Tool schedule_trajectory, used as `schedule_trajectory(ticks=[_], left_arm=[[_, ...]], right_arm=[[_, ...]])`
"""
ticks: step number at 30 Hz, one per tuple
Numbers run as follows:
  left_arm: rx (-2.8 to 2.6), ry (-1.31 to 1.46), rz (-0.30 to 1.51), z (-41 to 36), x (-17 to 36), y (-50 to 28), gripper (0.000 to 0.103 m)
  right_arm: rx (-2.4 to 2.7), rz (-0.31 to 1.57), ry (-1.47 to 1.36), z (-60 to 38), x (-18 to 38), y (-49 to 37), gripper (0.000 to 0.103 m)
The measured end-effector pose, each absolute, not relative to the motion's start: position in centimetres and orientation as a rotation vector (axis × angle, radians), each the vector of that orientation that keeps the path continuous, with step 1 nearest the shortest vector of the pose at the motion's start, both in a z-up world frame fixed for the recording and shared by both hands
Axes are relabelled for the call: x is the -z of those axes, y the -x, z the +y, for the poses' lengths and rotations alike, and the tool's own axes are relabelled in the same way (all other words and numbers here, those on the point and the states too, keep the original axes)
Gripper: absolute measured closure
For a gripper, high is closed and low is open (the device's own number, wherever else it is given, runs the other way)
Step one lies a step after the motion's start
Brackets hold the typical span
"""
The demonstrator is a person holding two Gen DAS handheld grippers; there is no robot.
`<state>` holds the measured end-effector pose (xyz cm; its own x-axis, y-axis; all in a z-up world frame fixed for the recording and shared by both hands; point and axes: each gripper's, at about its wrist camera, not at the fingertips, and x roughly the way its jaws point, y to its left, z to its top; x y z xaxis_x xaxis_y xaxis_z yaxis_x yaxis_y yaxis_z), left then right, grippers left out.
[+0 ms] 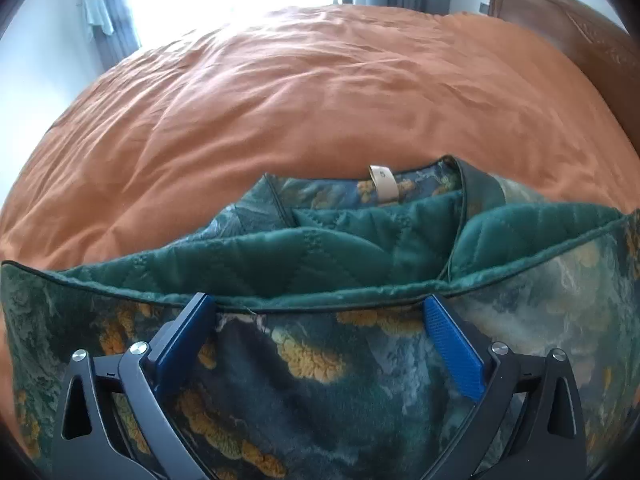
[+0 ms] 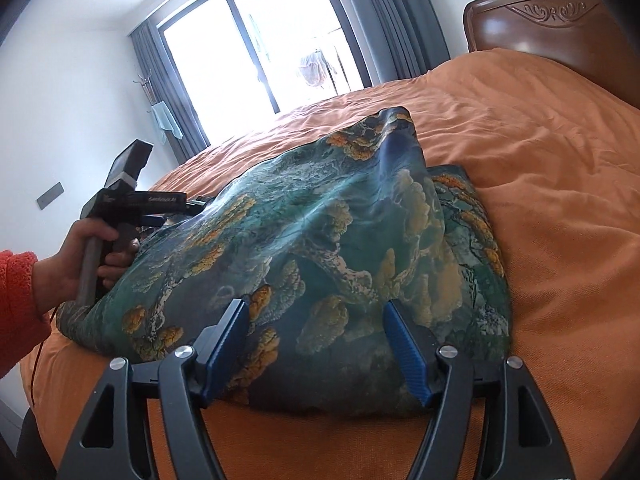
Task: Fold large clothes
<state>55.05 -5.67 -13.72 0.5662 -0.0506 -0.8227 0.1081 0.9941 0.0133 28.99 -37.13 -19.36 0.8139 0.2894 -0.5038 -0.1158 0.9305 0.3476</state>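
Fabric of a quilted dark-green jacket with a gold-and-teal floral print (image 1: 320,380) is filling the lower half of the left wrist view and the centre of the right wrist view (image 2: 320,248), lying on the rumpled orange bedspread (image 1: 300,92) of the bed. It is lying bunched, with one panel turned over so the plain green quilted lining (image 1: 280,256) is showing above the printed side, probably because a fold is partway made. A beige size label (image 1: 383,184) is sitting at the neckline, toward the middle of the frame.

The left gripper (image 1: 320,308) is hovering low over the turned edge, its blue-padded fingers (image 1: 452,344) standing well apart on either side of the piped hem; nothing is being clamped, and it looks poised to pinch that edge. The right gripper (image 2: 316,316) is likewise spread wide over the near printed side, its fingers (image 2: 404,348) holding nothing.

The right wrist view is showing what the left cannot: the person's hand (image 2: 92,256) in an orange-red knitted sleeve (image 2: 16,304) gripping the left tool's handle at the left of the frame, the jacket's raised hump, and the window with grey curtains (image 2: 256,56). Only the left view is showing the lining and label. A carved brown wooden headboard (image 2: 536,20) is standing at upper right.
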Motion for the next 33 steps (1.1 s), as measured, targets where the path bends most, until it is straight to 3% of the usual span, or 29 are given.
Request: schedule_trajectory(ticks=[11,16,28,33], left_arm=[[0.189,-0.060,0.848,-5.7,9.8,-49.5,0.003],[0.205,-0.269,0.927,-8.0,12.5,-44.9,0.003],[0.210,-0.245,0.874,-7.1,13.5,-29.9,0.002],[0.183,-0.280,0.858,-7.7,16.3,-28.1,0.000]], right_arm=[[-0.242,0.575,-0.337,-37.7,20.0,-29.2,0.031],[-0.243,0.573,-0.337,-37.6,20.0,-29.1,0.030],[-0.224,0.550,-0.296,-36.9,20.2,-28.7,0.030],[-0.210,0.538,-0.289,-36.8,20.4,-28.4,0.030]])
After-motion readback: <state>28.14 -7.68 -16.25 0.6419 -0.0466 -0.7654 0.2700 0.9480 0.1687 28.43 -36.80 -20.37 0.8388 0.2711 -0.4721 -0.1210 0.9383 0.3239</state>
